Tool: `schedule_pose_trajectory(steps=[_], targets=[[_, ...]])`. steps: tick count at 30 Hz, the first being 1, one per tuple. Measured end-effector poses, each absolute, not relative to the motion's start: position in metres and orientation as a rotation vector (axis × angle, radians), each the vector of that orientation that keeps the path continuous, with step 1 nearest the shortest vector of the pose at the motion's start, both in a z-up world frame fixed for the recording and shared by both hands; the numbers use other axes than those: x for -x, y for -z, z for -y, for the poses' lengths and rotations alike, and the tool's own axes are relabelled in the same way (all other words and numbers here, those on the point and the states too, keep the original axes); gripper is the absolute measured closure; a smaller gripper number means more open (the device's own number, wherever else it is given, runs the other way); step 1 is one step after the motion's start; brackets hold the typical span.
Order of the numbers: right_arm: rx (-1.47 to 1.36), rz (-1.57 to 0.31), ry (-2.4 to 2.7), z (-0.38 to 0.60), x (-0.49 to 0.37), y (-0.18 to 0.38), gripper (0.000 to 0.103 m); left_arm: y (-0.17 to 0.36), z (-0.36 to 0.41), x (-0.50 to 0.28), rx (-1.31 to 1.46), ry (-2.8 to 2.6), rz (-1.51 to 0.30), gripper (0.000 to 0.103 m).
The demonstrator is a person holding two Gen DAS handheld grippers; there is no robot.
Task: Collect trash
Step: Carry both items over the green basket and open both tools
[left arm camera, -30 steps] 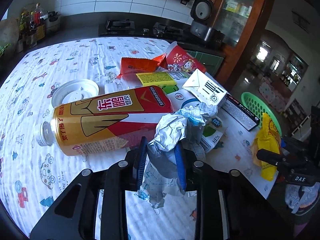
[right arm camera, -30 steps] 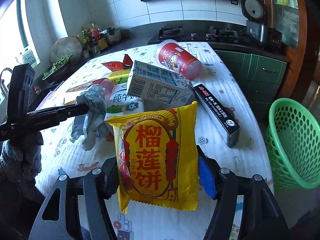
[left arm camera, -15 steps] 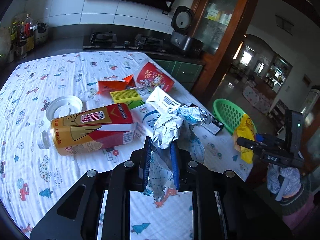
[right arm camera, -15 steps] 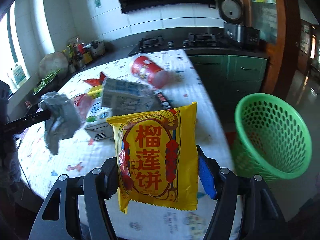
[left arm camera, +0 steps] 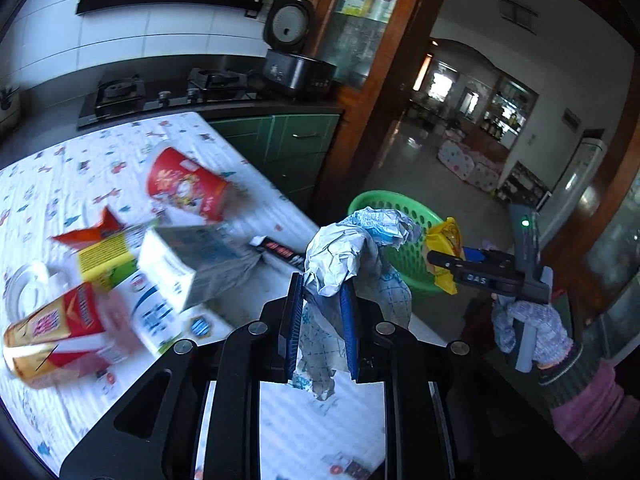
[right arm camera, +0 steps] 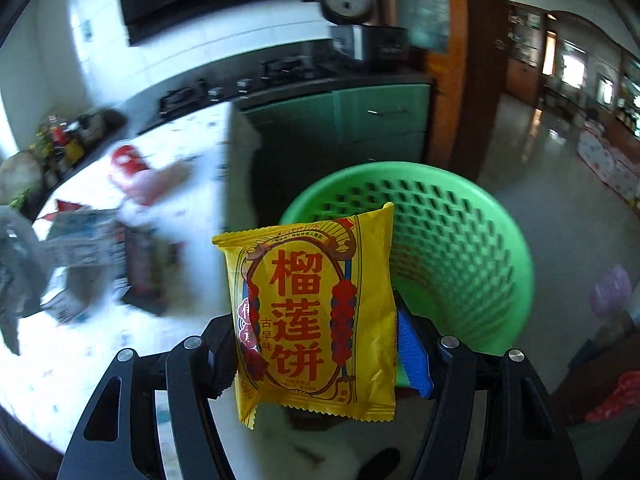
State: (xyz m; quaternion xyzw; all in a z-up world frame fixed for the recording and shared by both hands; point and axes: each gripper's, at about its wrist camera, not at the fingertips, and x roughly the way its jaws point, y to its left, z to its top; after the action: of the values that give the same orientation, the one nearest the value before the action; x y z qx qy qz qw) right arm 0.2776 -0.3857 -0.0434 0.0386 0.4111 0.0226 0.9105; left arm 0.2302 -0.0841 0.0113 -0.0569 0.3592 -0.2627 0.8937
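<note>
Left wrist view: left gripper [left arm camera: 320, 320] is clamped on a crumpled paper wad [left arm camera: 352, 248], blue pads pressing both sides, loose tail hanging below the jaws. The jaws narrowed a bit more on it in the last second and now hold steady. The wad hangs over the table [left arm camera: 60, 168] edge, with the green basket [left arm camera: 404, 248] beyond it on the floor. My read: get it fully over the rim before letting go, since the dangling tail could snag the edge. Carton [left arm camera: 192, 264], red cup [left arm camera: 188, 188] and gold bottle [left arm camera: 52, 336] still lie on the cloth, so plenty is left to collect.

Right wrist view: right gripper [right arm camera: 320, 344] grips a yellow snack packet [right arm camera: 312, 316] by its side edges, jaws fairly wide because the packet is wide. The packet stands upright, with the basket [right arm camera: 460, 248] mouth right behind it. My read: push forward over the opening, then release; dropped here, it may land short.
</note>
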Motion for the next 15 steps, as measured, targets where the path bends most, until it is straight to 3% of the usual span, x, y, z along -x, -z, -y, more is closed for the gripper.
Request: schedule_pose_trajectory(steps=[15], targets=[[-0.179,-0.859,0.061,0.457,-0.323,0.066,0.023,-0.016,0.201,-0.296,0.002,0.642,-0.766,0.085]])
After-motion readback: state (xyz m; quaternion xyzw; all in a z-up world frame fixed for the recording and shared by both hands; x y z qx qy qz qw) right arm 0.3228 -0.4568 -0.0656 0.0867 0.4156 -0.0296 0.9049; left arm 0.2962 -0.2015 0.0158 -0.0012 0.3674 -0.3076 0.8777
